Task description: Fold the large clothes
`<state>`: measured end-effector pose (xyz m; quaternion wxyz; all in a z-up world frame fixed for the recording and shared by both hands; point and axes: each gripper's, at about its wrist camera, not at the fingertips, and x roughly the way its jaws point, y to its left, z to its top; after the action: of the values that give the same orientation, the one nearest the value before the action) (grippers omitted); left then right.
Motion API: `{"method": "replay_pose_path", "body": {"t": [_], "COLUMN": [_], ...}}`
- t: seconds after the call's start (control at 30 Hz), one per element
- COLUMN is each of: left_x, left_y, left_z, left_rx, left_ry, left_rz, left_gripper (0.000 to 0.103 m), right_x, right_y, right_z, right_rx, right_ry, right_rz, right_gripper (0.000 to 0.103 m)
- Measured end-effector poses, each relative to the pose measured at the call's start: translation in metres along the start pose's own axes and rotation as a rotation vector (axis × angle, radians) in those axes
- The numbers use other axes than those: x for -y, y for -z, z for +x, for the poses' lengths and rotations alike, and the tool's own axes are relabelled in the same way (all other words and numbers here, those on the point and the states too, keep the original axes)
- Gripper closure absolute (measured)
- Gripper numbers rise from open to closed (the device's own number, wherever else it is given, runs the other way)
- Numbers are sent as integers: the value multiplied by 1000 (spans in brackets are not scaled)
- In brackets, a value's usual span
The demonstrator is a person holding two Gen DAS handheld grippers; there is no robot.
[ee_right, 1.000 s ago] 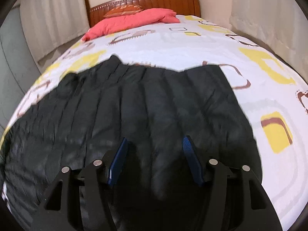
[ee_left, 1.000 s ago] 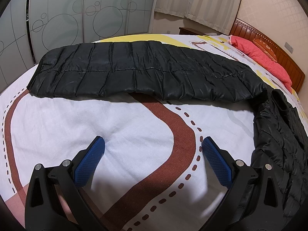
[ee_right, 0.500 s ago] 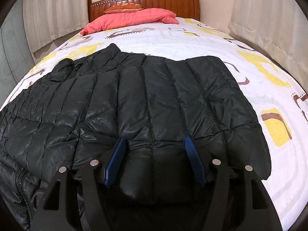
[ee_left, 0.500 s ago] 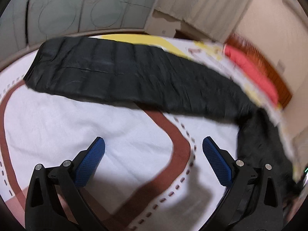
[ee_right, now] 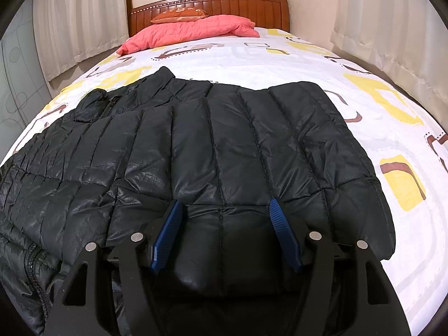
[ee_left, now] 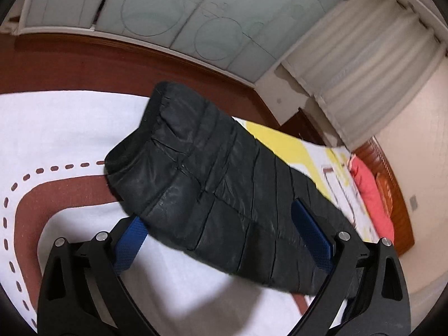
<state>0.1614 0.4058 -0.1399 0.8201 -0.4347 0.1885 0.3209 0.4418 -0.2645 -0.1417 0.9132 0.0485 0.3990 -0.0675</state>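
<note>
1. One black quilted puffer jacket (ee_right: 212, 151) lies spread flat on one bed (ee_right: 280, 61), covering the near half of the patterned bedspread.
2. One jacket sleeve (ee_left: 212, 184) stretches diagonally through the left wrist view, its cuff toward 10 o'clock and the rest running off toward 4 o'clock.
3. One coral quilt (ee_right: 190, 32) is bunched at 12 o'clock by the wooden headboard (ee_right: 208, 4), with one orange pillow (ee_right: 180, 16) touching it from behind.
4. Two grippers show, each with two blue pads.
5. The left gripper (ee_left: 221, 232) is rolled clockwise and spread wide, one pad on either side of the sleeve. Whether the pads touch the sleeve cannot be told.
6. The right gripper (ee_right: 225, 229) sits level and low over the jacket's near hem, pointing toward 12 o'clock. Its pads stand at a medium gap with a puffed panel of the jacket bulging between them, not pinched flat.
7. Pleated curtains (ee_right: 392, 19) hang at 2 o'clock in the right wrist view.
</note>
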Motion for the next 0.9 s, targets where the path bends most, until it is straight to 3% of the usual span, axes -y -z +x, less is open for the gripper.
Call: {"method": "replay_pose_path", "body": {"t": [0.07, 0.17, 0.23, 0.33, 0.43, 0.53, 0.67, 0.77, 0.9], "left_x": [-3, -22, -30, -27, -23, -5, 47, 110, 186], "left_y": [-1, -6, -11, -14, -17, -18, -13, 9, 57], "left_z": [-1, -7, -6, -2, 0, -3, -19, -31, -36], "left_rx": [15, 33, 38, 33, 27, 52, 117, 139, 88], "left_ry": [-35, -13, 24, 6, 44, 22, 58, 120, 211], "left_rz": [-33, -120, -154, -103, -93, -8, 155, 325, 501], "left_gripper": [39, 63, 67, 77, 94, 97, 98, 98, 99], "right_x": [0, 0, 1, 0, 1, 1, 2, 2, 2], "right_y": [0, 0, 0, 0, 0, 0, 0, 0, 1], "right_z": [-1, -1, -1, -1, -1, -1, -1, -1, -1], "right_rx": [2, 4, 5, 8, 11, 11, 12, 12, 12], "right_ry": [2, 3, 2, 2, -1, -1, 0, -3, -8], "right_rz": [1, 3, 5, 13, 22, 23, 22, 22, 25], "right_gripper": [38, 38, 38, 38, 38, 38, 38, 38, 38]}}
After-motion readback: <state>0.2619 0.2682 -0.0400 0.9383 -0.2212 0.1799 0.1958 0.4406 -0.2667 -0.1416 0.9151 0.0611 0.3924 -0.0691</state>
